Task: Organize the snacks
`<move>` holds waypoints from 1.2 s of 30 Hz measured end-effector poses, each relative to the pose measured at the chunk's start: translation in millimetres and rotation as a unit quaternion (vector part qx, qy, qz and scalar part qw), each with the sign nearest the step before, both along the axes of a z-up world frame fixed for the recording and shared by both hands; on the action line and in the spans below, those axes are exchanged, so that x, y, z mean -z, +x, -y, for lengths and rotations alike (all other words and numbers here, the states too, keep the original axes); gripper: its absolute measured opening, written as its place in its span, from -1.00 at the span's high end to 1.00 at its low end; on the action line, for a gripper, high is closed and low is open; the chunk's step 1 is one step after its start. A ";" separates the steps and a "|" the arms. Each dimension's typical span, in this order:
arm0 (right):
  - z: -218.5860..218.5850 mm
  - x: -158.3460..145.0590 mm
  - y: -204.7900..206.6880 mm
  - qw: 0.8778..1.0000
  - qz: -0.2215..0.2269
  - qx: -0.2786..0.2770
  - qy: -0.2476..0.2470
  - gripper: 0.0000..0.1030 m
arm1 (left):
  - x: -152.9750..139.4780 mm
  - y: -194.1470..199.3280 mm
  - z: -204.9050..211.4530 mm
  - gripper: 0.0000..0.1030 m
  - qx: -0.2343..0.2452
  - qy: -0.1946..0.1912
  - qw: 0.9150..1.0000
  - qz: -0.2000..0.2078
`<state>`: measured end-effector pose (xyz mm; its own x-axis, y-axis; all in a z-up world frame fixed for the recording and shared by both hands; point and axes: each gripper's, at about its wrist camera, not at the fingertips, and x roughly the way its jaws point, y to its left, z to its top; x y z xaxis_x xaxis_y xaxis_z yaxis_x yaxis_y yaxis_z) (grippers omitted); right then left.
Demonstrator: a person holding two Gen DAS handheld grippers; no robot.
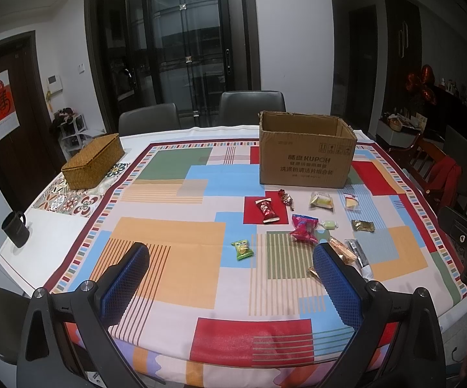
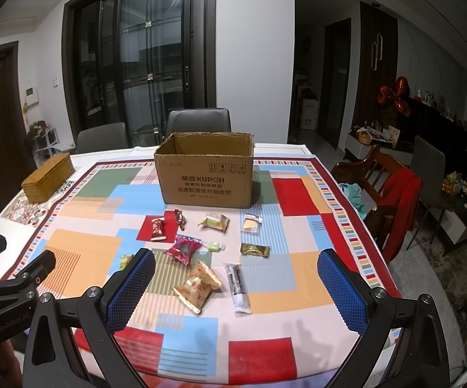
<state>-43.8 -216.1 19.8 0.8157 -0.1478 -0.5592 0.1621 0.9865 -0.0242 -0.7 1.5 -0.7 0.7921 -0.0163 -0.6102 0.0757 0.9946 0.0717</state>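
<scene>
- My left gripper hangs above the near part of the table, its blue pads spread wide with nothing between them.
- My right gripper is likewise wide apart and empty, above the near edge of the tablecloth.
- Between my right fingers lie two gold-orange packets touching each other, and just beside them a black and silver stick packet.
- A little farther: a pink-red packet, a pale green candy beside it, and a gold packet to the right.
- A small green packet sits apart to the left, ahead of my left gripper.
- Farther still is a row: a red packet, a dark red twisted candy, a yellow packet and a clear packet with a yellow piece.
- Behind that row stands an open cardboard box.
- A woven basket rests at the far left of the table, well apart from the snacks, and a dark mug stands at the left edge.
</scene>
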 end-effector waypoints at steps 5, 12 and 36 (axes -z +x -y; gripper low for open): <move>0.6 0.2 1.0 1.000 0.000 0.000 0.000 -0.98 | 0.1 0.0 -0.1 -1.00 0.000 0.000 1.000 0.000; 0.2 0.7 3.3 1.000 0.000 0.001 -0.001 -0.98 | -2.5 -1.6 1.5 -1.00 -0.002 0.001 1.000 0.002; -1.0 34.5 51.5 0.999 -0.045 0.005 0.003 -0.98 | 34.0 44.8 3.3 -1.00 0.005 0.017 1.000 -0.021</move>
